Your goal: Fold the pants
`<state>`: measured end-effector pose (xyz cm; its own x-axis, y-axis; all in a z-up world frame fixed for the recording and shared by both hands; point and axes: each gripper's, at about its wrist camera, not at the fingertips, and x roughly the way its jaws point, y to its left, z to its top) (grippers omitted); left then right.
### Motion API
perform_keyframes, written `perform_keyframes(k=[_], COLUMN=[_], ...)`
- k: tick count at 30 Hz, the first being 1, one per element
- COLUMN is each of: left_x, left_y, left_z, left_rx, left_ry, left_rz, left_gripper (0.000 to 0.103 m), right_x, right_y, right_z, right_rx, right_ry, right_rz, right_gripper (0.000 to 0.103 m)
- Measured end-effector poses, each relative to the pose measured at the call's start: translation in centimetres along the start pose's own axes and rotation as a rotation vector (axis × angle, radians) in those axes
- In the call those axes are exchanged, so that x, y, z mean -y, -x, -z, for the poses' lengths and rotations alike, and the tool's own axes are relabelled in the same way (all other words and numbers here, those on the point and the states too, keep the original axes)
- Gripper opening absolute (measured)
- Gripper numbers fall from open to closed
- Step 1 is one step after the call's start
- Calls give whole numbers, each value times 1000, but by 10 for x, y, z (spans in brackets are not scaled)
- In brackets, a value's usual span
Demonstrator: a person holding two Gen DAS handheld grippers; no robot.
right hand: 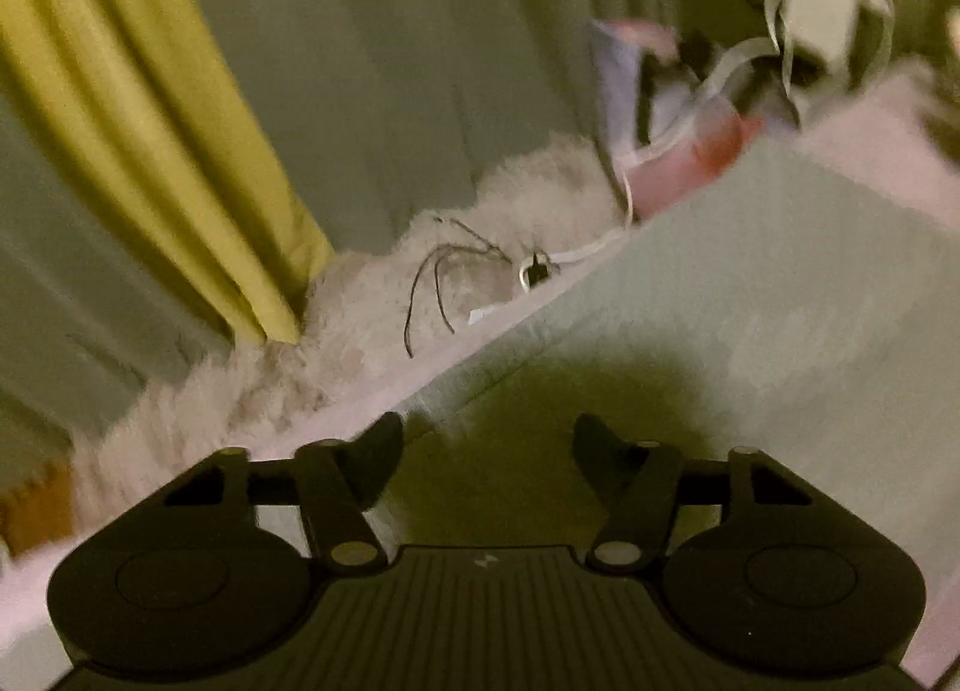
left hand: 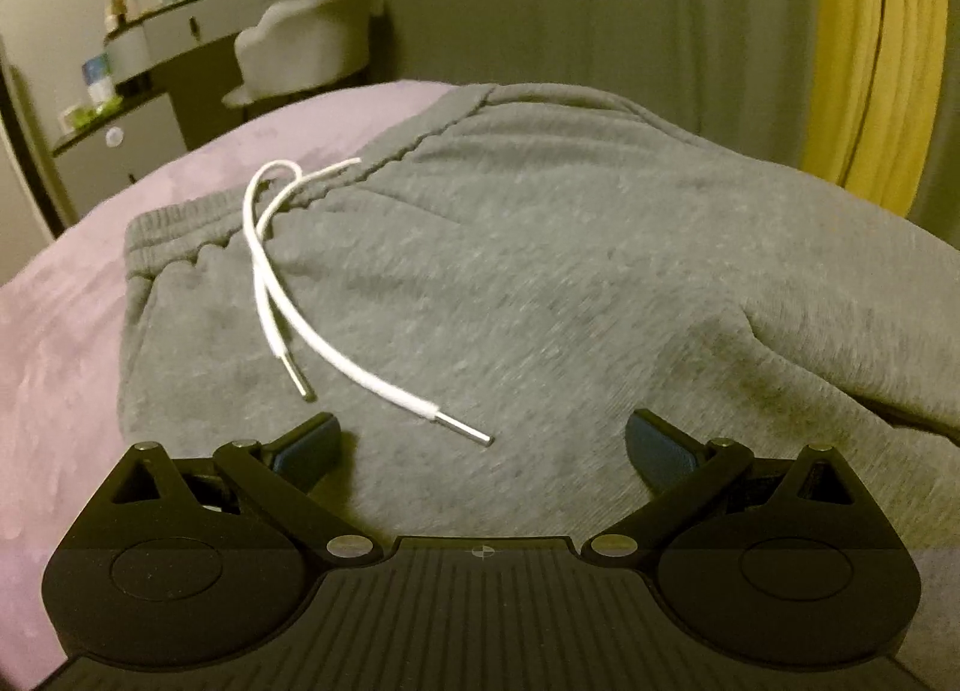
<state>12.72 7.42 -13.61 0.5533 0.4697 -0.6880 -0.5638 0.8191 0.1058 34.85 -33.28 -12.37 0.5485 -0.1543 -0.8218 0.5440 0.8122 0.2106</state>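
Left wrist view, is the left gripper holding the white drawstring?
No, the left gripper stands open above the gray pants, and the drawstring lies loose on the fabric, clear of both fingers.

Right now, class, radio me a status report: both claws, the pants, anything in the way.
Left claw open, over gray pants. Right claw open, empty, over the pants' edge. White drawstring loose on the fabric ahead of left claw.

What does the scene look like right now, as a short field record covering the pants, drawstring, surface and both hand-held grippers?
pants: grey sweatpants spread flat, waistband toward upper left
drawstring: white cord, both metal-tipped ends loose on the fabric
surface: pink bedcover under the pants
left hand-held gripper: open over the pants, nothing between its fingers
right hand-held gripper: open, empty, over pale fabric near the bed edge; view blurred
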Motion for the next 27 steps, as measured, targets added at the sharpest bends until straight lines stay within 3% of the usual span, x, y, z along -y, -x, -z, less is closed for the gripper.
perform_keyframes(k=[3, 5, 8, 10, 12, 13, 14, 15, 16, 19, 22, 24, 27], left_x=[0, 2, 4, 7, 10, 12, 14, 15, 17, 19, 12, 4, -5], left_y=[0, 4, 3, 3, 3, 3, 4, 4, 4, 5, 3, 1, 0], left_z=[2, 4, 6, 7, 9, 10, 11, 12, 13, 14, 11, 7, 7], left_rx=[10, 14, 27, 38, 58, 69, 80, 92, 105, 127, 104, 77, 46], left_ry=[2, 0, -9, -21, -40, -52, -64, -77, -91, -124, -89, -46, -1], left_rz=[-6, -11, -20, -30, -43, -50, -57, -63, -70, -74, -42, -12, 21], left_gripper=[103, 103, 103, 103, 103, 103, 103, 103, 103, 103, 103, 103, 103], right_x=[-3, -5, -15, -27, -38, -43, -44, -41, -35, 0, 51, 89, 141], right_y=[-9, -19, -31, -41, -44, -44, -41, -35, -25, 22, 89, 133, 162], right_z=[2, -1, -6, -5, 2, 6, 9, 9, 8, 16, 57, 104, 187], right_rx=[23, 15, -11, -26, -22, -8, 15, 33, 44, 95, 154, 182, 77], right_ry=[-31, -32, -21, 44, 131, 179, 194, 184, 167, 117, 103, 114, 101], right_rz=[7, 8, 22, 81, 152, 201, 213, 206, 166, -19, -148, -164, -138], right_gripper=[71, 88, 99, 99, 87, 73, 48, 33, 9, 5, 5, 5, 5])
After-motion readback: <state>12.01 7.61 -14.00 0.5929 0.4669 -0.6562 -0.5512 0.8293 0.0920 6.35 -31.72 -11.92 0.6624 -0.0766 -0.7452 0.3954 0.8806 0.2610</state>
